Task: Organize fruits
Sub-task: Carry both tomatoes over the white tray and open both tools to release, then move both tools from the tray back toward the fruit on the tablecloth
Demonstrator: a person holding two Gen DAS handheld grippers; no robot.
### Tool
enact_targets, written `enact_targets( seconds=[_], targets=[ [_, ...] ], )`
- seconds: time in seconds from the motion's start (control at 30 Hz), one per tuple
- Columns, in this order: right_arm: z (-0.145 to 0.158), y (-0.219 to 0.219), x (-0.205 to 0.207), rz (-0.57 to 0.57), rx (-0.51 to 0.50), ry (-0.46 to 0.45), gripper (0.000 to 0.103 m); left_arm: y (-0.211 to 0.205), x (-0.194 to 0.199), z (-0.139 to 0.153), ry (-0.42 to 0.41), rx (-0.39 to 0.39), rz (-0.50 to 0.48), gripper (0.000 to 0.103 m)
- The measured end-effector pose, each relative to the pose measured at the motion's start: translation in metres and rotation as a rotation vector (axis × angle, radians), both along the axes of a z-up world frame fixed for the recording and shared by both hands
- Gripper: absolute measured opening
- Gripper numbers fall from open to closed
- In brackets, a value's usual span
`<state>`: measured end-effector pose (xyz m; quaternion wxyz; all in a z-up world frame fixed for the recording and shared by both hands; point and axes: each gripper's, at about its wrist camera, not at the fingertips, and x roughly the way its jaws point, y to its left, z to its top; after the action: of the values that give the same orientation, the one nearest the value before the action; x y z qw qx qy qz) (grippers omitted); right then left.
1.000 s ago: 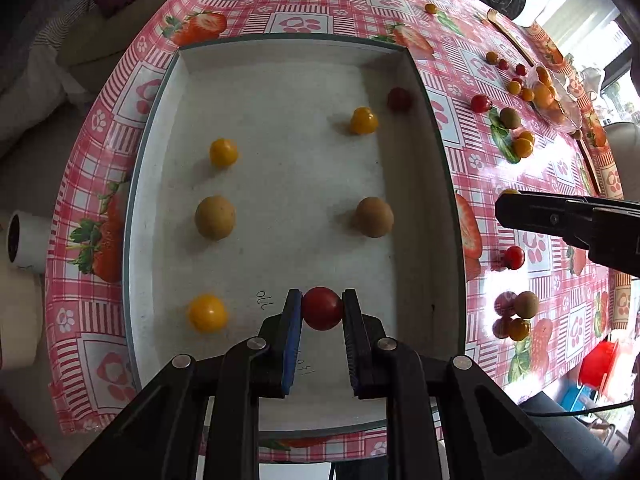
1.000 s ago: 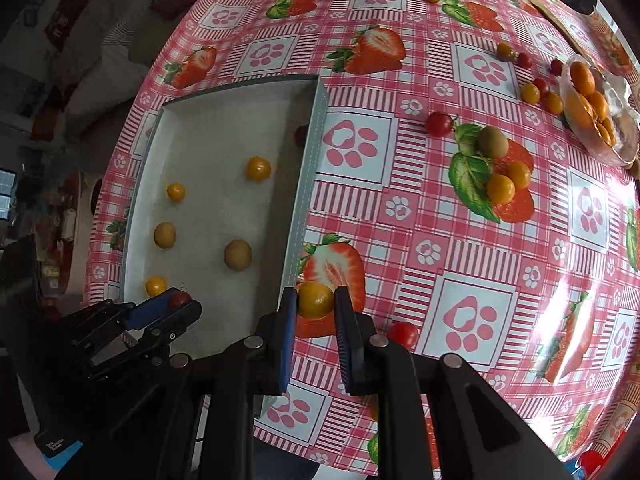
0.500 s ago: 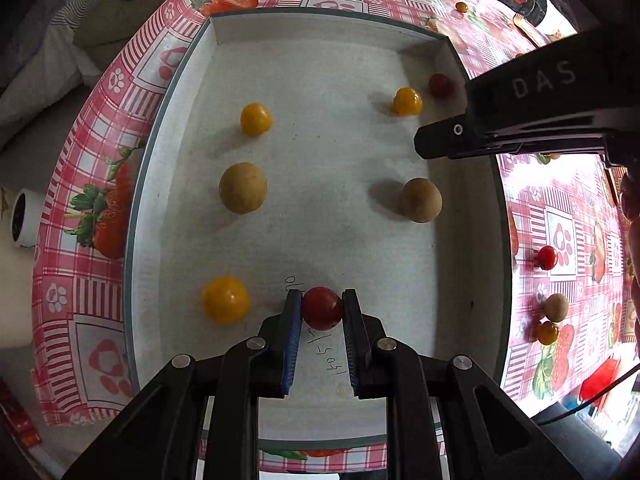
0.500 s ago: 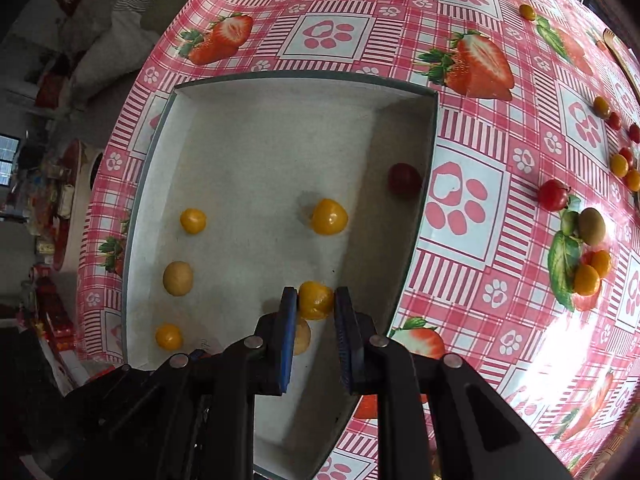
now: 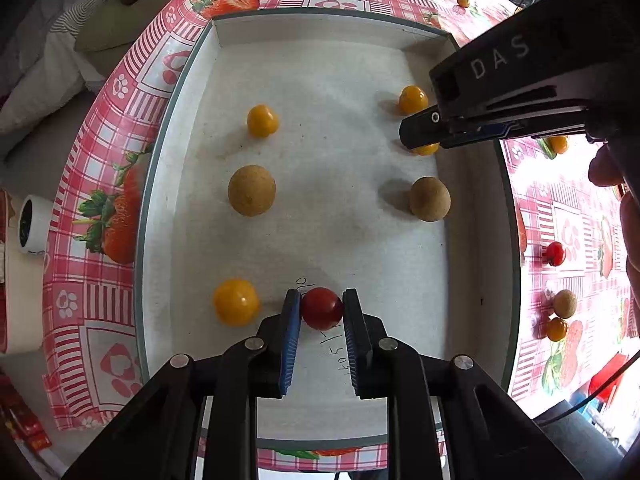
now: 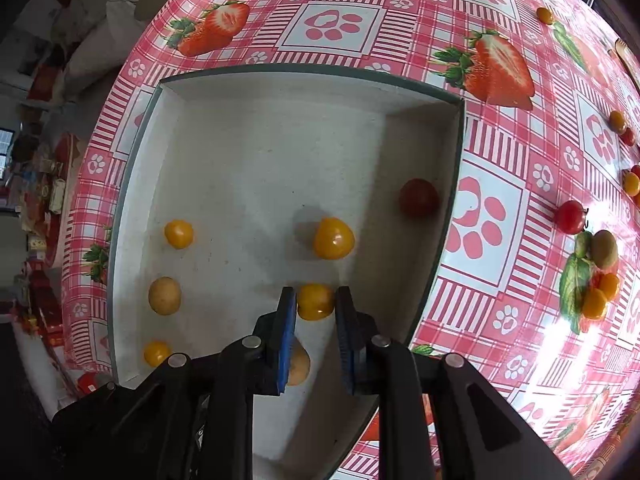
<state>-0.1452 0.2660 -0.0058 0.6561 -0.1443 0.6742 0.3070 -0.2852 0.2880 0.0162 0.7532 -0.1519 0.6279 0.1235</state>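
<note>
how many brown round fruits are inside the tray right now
2 in the white tray: one brown fruit on the left side, mid-row, and one on the right side, just below the right gripper. None looks hidden.

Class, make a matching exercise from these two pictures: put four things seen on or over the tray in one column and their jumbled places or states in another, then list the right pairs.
1. red tomato
2. yellow tomato
3. dark red tomato
4. tray

A. by the tray's right wall
B. between the left tool's fingers
C. on the strawberry tablecloth
D. between the right tool's fingers

Pairs: 1-B, 2-D, 3-A, 4-C
</note>
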Motion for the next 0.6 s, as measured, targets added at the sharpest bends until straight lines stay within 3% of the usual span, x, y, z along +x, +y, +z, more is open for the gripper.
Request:
enact_targets(
  seconds=[0.03, 0.1, 0.17, 0.4, 0.6],
  targets=[
    [0.005, -0.003, 0.001, -0.004, 0.009, -0.001, 0.045, 0.0, 0.0, 0.001, 0.001, 0.004, 0.0, 0.054],
    [0.014, -0.005, 0.001, -0.013, 0.036, -0.009, 0.063, 0.002, 0.0, 0.009, -0.029, 0.038, 0.008, 0.084],
    [0.025, -0.007, 0.002, -0.023, 0.067, -0.018, 0.067, 0.001, 0.001, 0.016, -0.047, 0.072, -0.007, 0.084],
    [0.052, -0.038, 0.004, -0.1, 0.106, -0.037, 0.073, -0.002, 0.017, 0.028, -0.034, 0.063, -0.043, 0.084],
    [0.058, -0.098, 0.005, -0.205, 0.076, -0.059, 0.074, -0.012, 0.039, 0.045, -0.071, 0.083, -0.125, 0.084]
  ],
)
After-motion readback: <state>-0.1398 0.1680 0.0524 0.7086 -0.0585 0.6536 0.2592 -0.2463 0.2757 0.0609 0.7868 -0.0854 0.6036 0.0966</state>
